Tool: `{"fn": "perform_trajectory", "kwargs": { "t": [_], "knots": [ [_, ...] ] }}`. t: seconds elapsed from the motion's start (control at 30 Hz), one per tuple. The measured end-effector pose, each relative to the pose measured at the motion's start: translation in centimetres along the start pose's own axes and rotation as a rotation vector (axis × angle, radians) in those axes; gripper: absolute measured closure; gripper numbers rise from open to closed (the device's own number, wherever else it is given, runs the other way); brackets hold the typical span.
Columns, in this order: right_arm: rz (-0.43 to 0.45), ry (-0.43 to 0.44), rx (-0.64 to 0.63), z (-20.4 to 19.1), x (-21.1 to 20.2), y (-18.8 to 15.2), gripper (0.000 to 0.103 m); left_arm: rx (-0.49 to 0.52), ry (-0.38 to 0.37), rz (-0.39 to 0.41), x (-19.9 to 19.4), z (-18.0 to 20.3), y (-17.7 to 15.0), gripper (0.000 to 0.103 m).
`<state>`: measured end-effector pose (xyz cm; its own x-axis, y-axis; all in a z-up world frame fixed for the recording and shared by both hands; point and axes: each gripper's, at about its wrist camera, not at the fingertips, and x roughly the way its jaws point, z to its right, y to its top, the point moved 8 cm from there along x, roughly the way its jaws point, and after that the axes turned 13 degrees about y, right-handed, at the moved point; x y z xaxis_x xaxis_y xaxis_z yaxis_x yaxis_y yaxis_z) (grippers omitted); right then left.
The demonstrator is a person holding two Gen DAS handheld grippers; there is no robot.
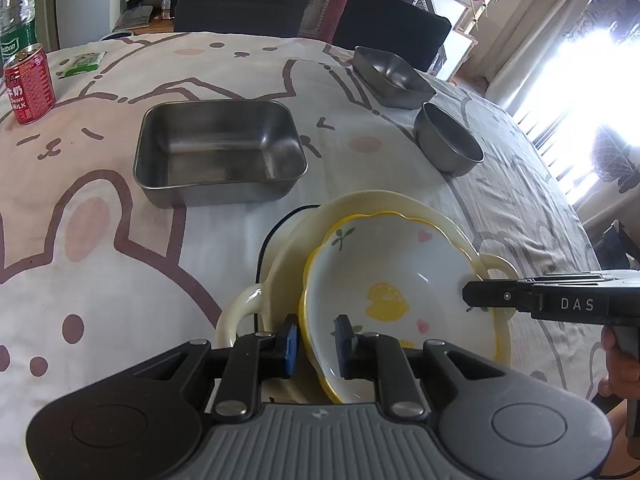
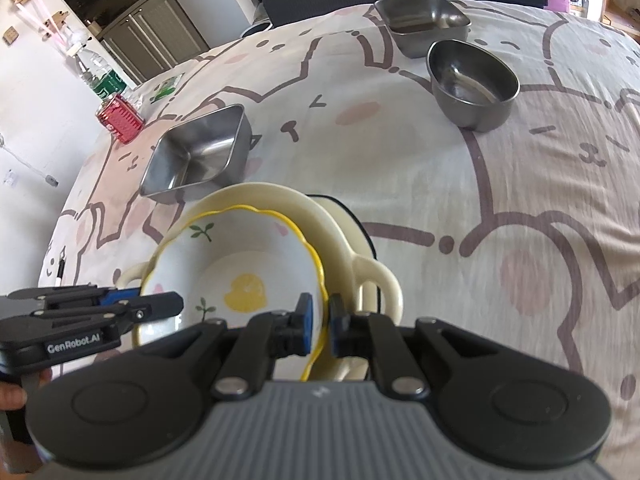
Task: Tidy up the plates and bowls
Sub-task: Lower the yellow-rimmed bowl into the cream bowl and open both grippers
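Landmark: cream dish (image 1: 404, 204). Inside it sits the lemon bowl (image 1: 384, 276), tilted. Far left: red can (image 1: 30, 86). Behind-left: rectangular steel tray (image 1: 218, 154), empty. Left gripper (image 1: 316, 346) straddles the bowl's near-left rim, pads slightly apart. Right gripper (image 2: 320, 326) pinches the bowl's right rim. Behind-right: round steel bowl (image 1: 448, 142) and square steel pan (image 1: 394, 76), both empty.
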<state>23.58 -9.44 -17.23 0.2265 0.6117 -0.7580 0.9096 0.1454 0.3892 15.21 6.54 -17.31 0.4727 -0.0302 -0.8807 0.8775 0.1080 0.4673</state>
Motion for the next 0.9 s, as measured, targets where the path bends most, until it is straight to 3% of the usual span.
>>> {"fn": "perform_trajectory", "kwargs": {
  "t": [0.2,0.33,0.63,0.8,0.9],
  "knots": [
    [-0.001,0.006,-0.002,-0.1,0.0,0.0,0.088,0.000,-0.015,-0.001,-0.6,-0.3,0.2,0.083],
    [-0.009,0.012,-0.050,-0.7,-0.3,-0.1,0.078,-0.011,-0.032,0.005,-1.1,-0.6,0.3,0.081],
    [-0.020,0.023,-0.072,-0.5,-0.5,-0.6,0.077,-0.002,-0.039,0.005,-1.3,-0.7,0.3,0.079],
    [-0.011,0.033,-0.074,-0.6,-1.1,-0.4,0.076,0.011,-0.043,0.037,-2.3,-0.5,0.7,0.069],
    [0.015,0.054,-0.064,-0.7,-1.8,0.1,0.075,0.005,-0.059,0.083,-3.6,-0.5,1.4,0.055]
  ]
}}
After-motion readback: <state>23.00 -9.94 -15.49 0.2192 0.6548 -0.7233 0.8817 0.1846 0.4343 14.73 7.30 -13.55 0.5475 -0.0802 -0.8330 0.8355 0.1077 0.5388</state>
